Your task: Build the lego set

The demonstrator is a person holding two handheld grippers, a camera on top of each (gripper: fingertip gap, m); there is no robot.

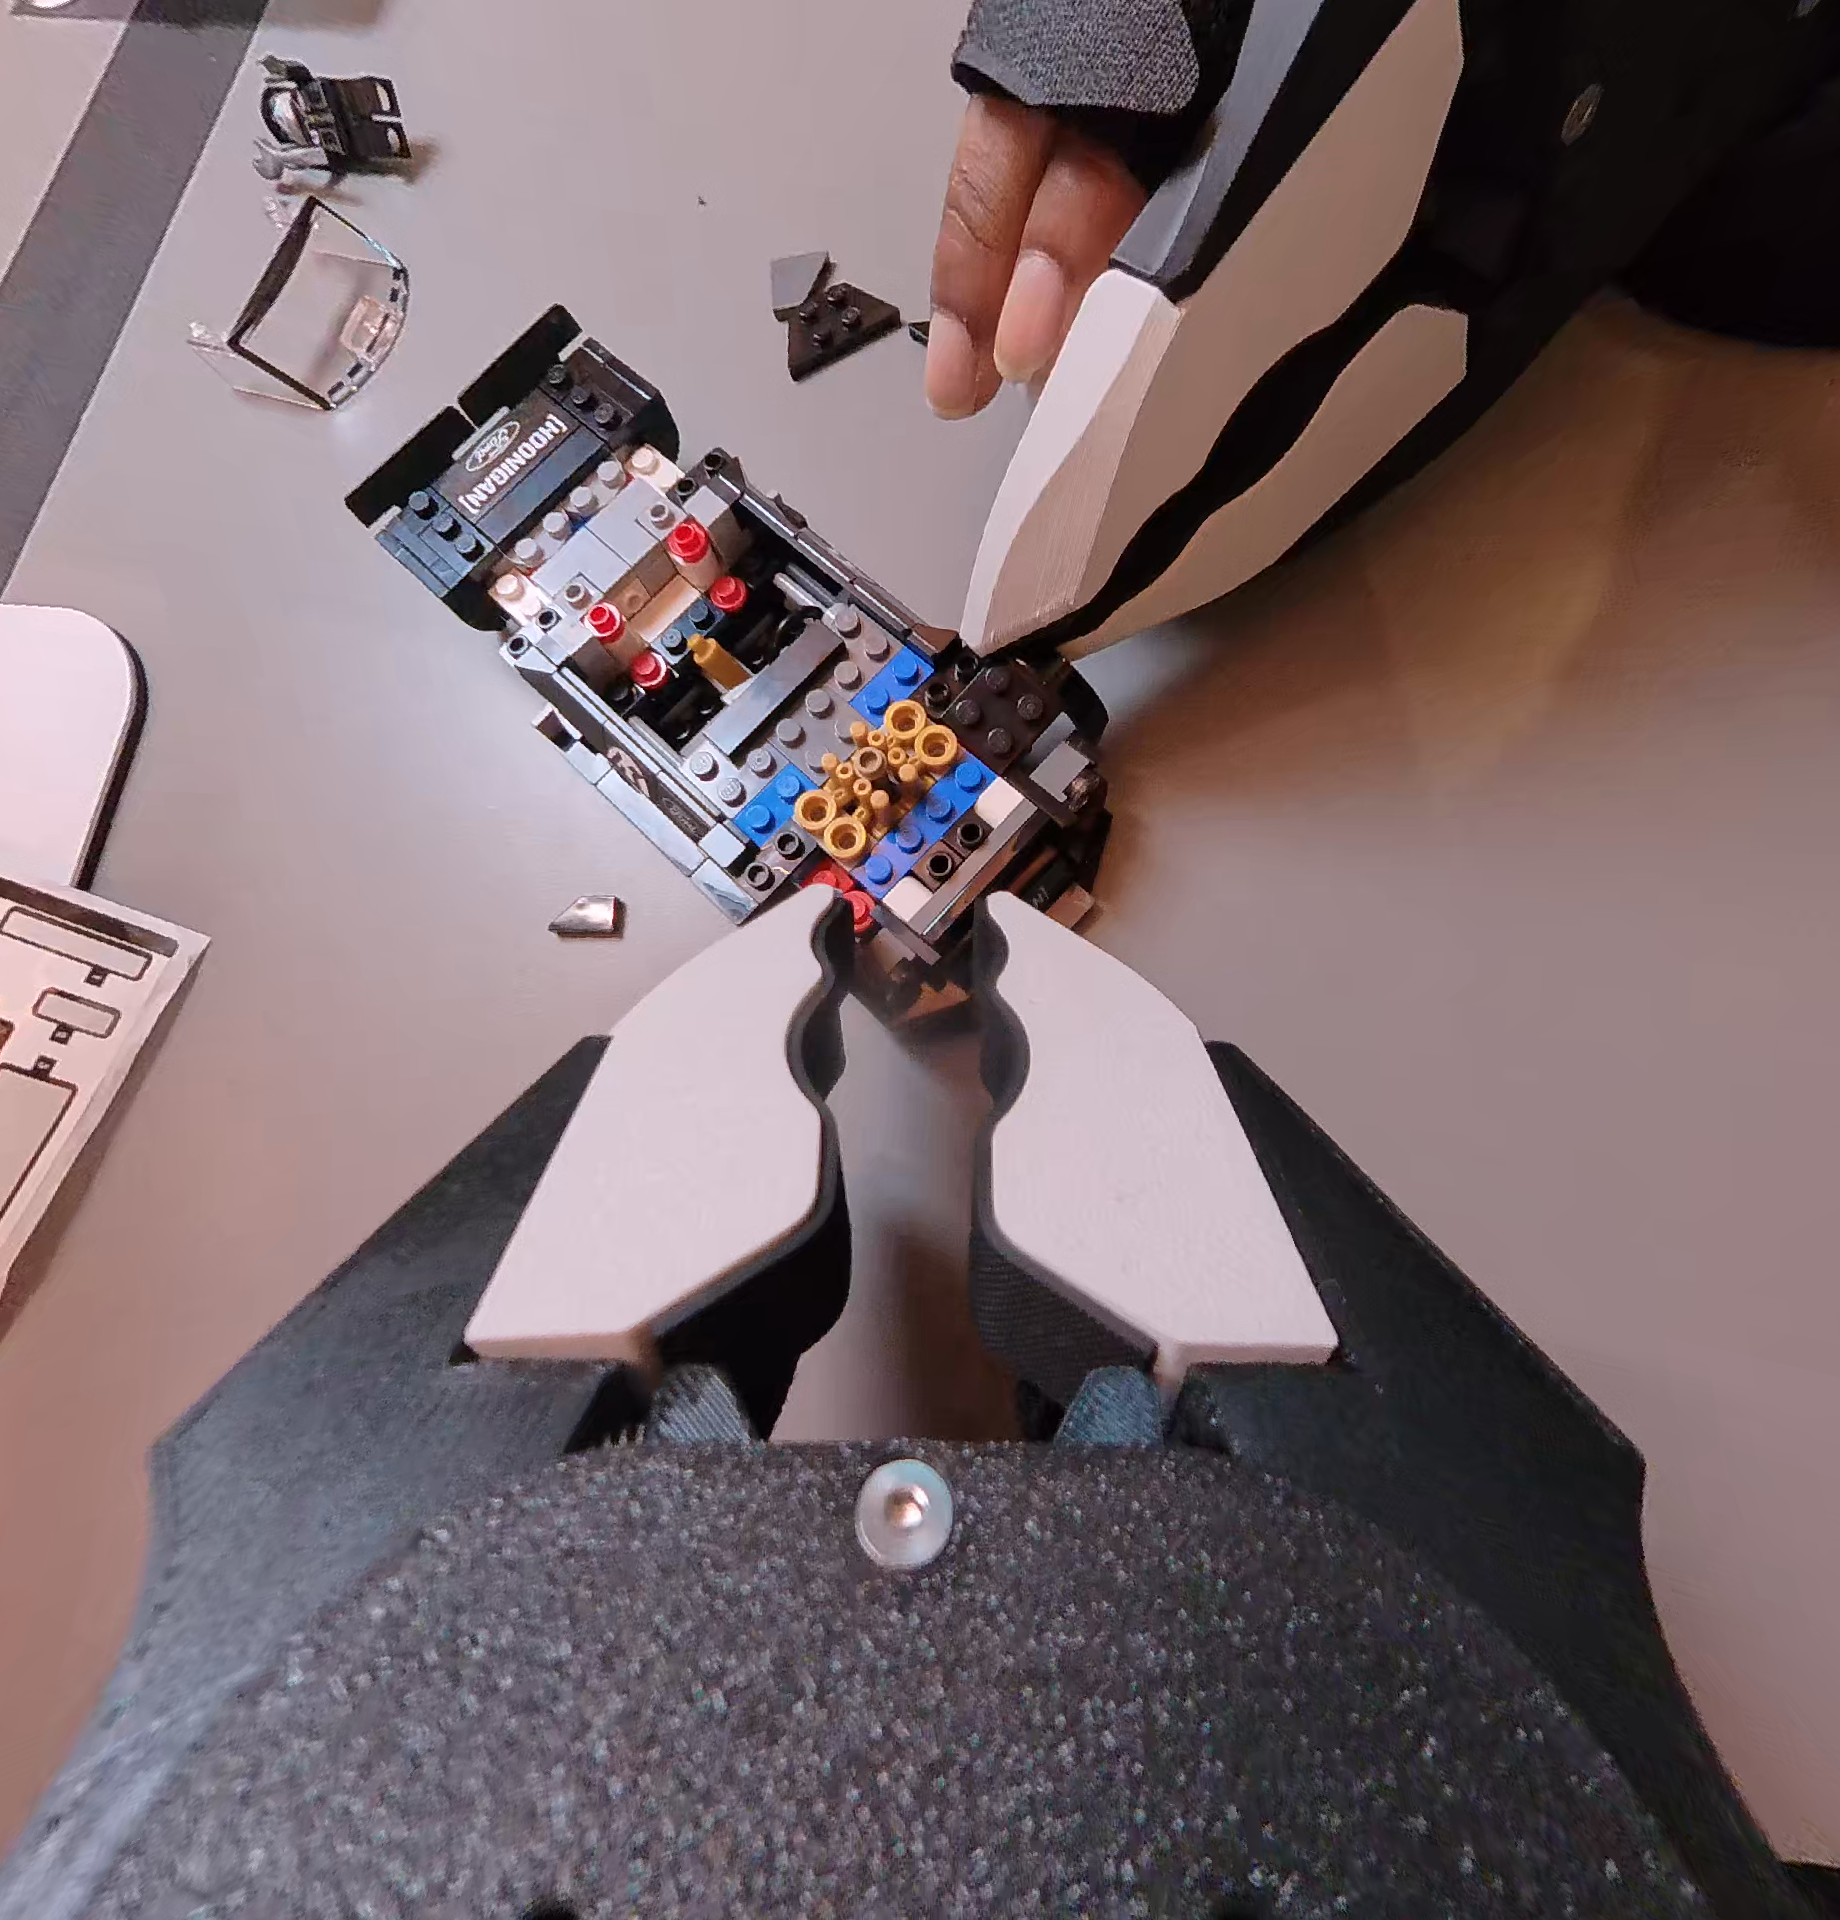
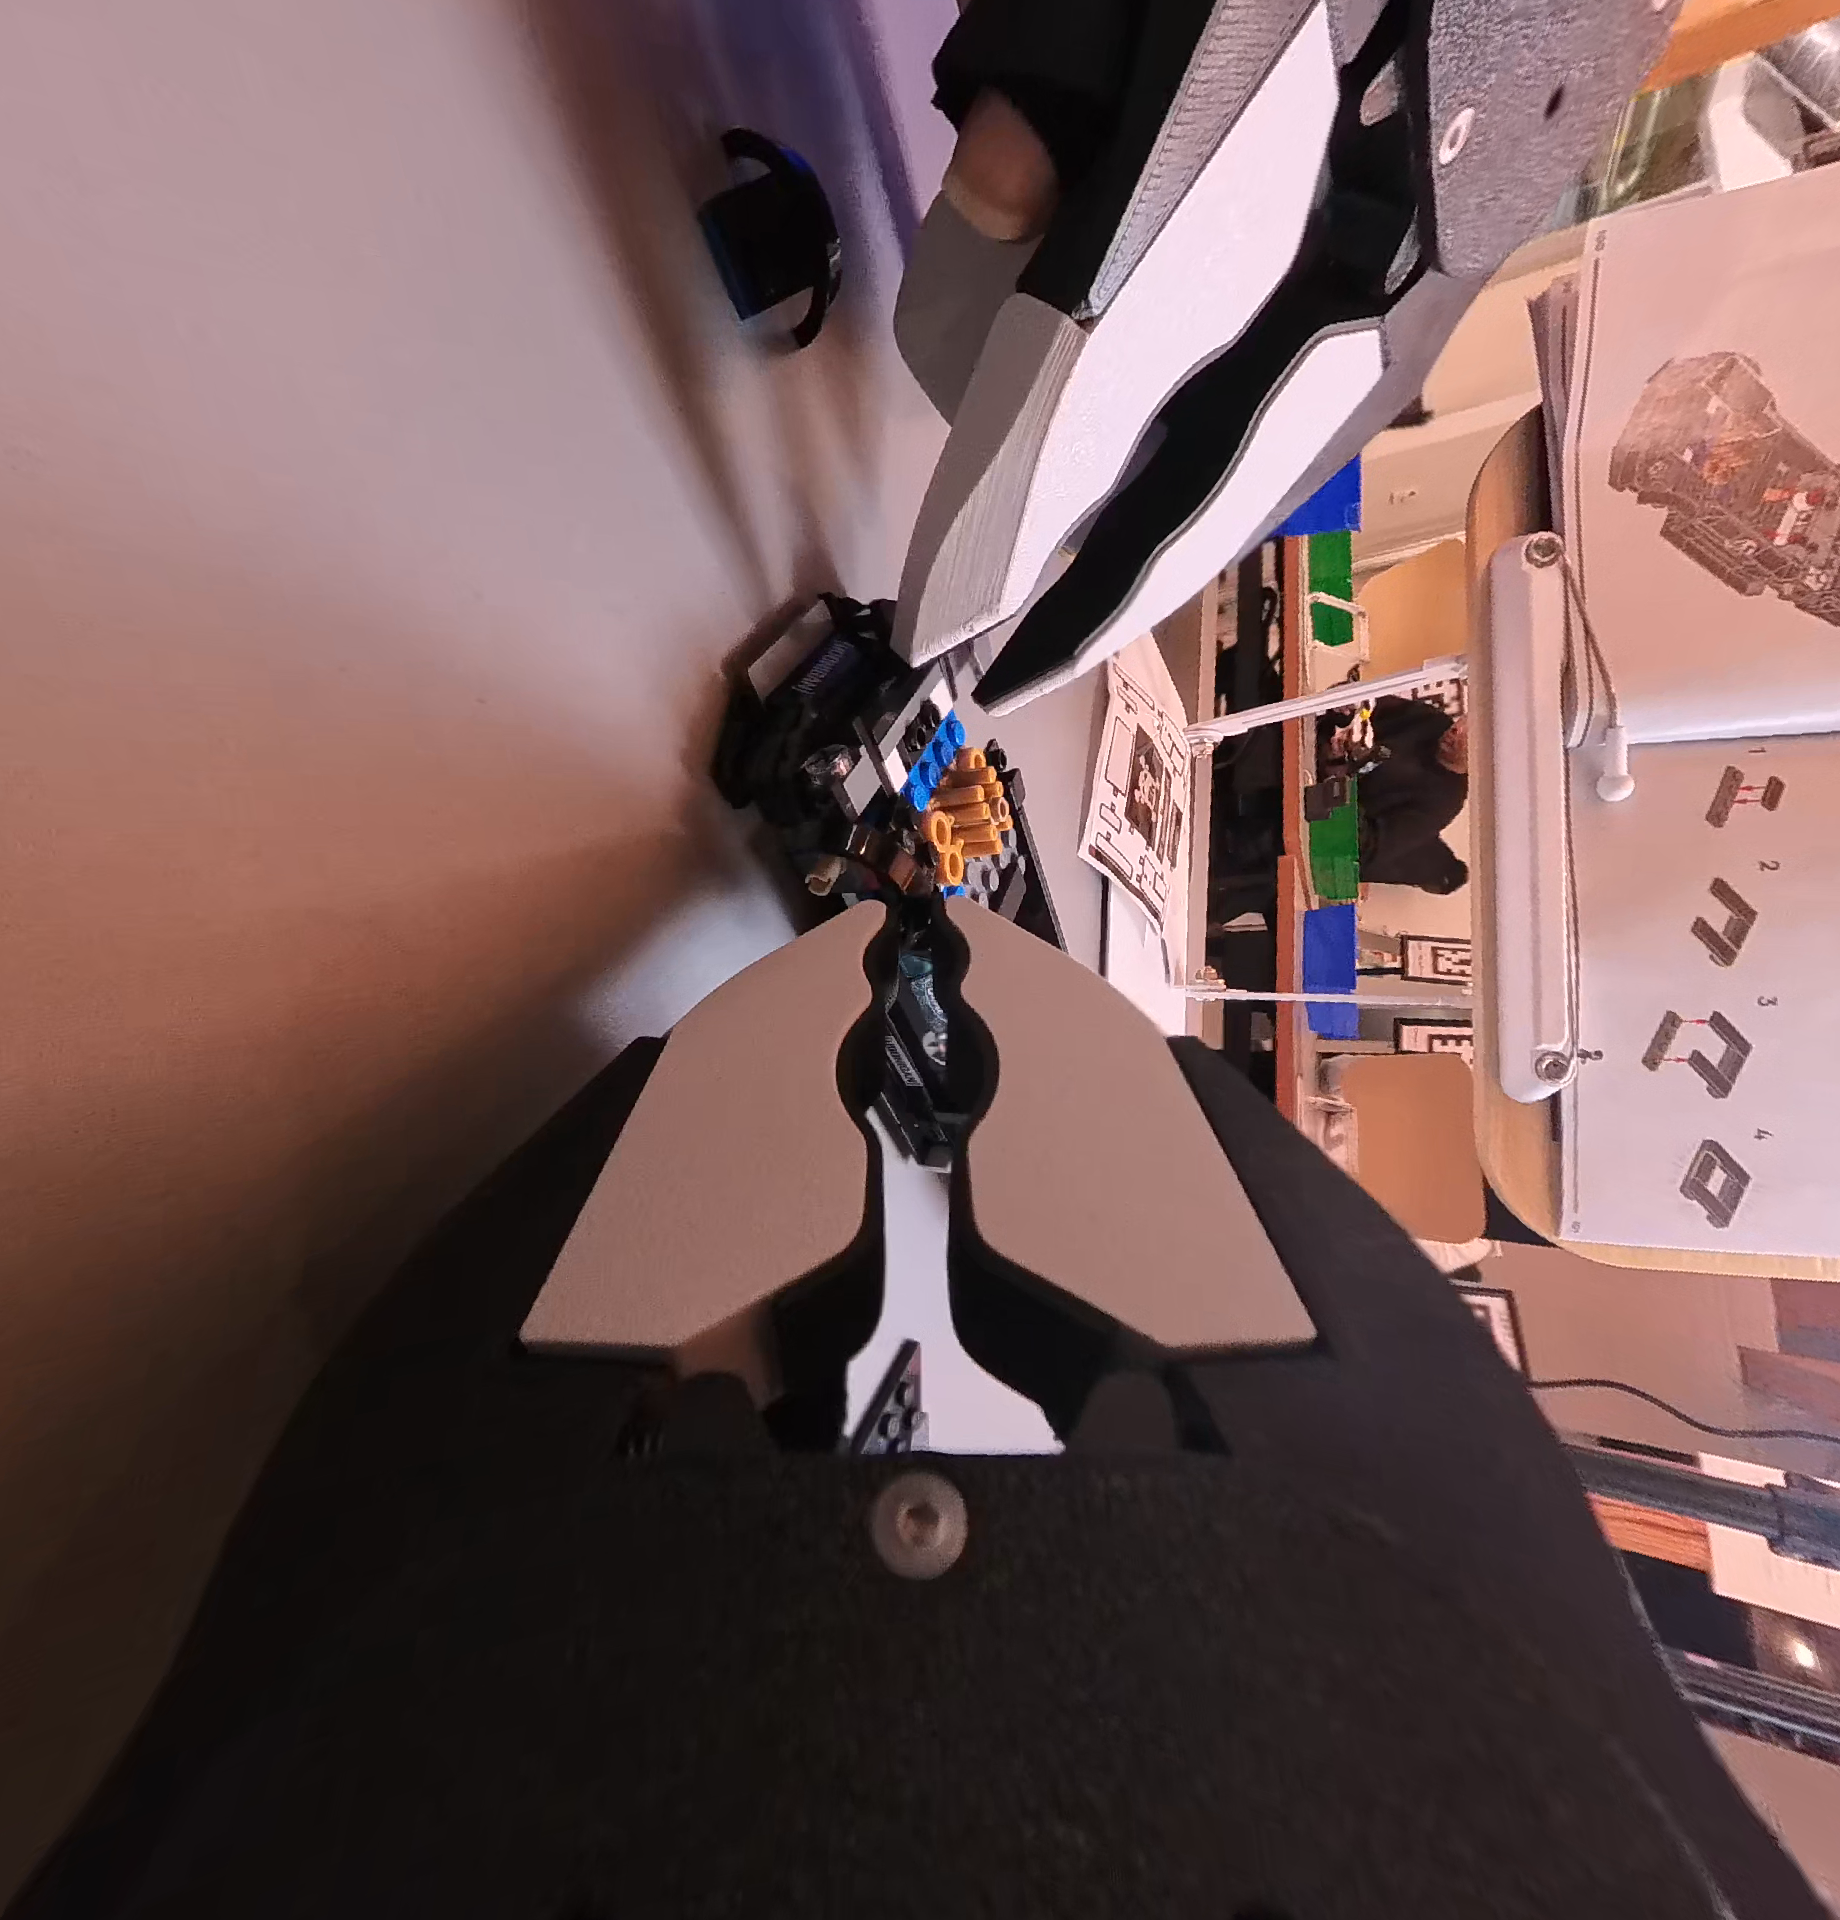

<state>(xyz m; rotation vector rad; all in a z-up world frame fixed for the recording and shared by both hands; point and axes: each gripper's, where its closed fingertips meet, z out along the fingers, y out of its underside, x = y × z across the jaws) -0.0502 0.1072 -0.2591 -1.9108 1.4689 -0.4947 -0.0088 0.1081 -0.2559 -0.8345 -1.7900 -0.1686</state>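
Left hand-held gripper (image 1: 911, 914): slightly parted, clamping front end of part-built black, grey, blue brick car (image 1: 729, 665) on grey desk (image 1: 1415, 935). Right hand-held gripper (image 1: 1009, 639): near-closed, tips touching car's front corner; grip uncertain. Car light, rigid, snaps apart; hold by chassis sides.

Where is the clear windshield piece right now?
In the left wrist view the clear windshield piece lies on the table, upper left, just beyond the half-built car.

Partly built brick car (image 1: 729, 665): mostly black, with grey, blue and red studs, gold cluster. Matte tabletop (image 1: 1415, 831): plain grey. Gripper fingers (image 1: 708, 1132): light grey on speckled black bodies. Loose wedge plates (image 1: 828, 317): black.
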